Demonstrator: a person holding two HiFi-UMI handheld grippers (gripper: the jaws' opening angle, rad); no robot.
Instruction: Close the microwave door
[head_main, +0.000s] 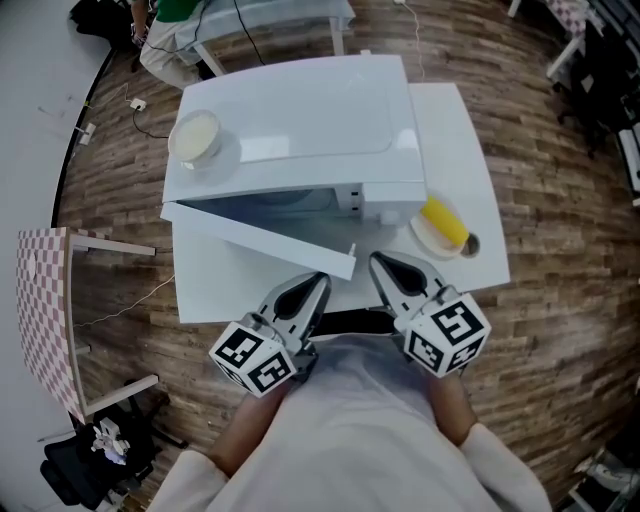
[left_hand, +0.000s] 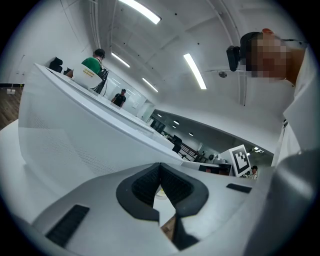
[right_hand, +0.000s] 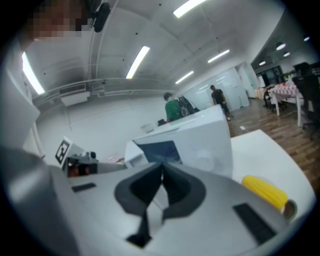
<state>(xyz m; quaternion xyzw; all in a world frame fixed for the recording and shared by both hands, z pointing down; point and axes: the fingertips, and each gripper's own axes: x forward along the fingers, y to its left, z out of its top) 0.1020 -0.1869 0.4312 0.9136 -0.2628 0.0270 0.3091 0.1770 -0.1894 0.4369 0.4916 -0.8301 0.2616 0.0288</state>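
**Microwave door stands part way open**

The white microwave (head_main: 300, 120) sits in the middle of the white worktop (head_main: 455, 140), close to the far edge. Its door (head_main: 260, 238) is part way open and swings out toward the near left corner.

The left hand-held gripper (head_main: 320, 282) is at the near edge of the worktop, with its tip just beside the free end of the door. Its jaws are clenched together and hold nothing. The right hand-held gripper (head_main: 380, 262) is next to it at the near edge. Its jaws are clenched together too, and they hold nothing.

A yellow corn cob (head_main: 445, 222) lies on a small plate (head_main: 422, 236) near the right edge of the worktop. A pale bowl (head_main: 195, 137) sits on top of the microwave, on its left side.
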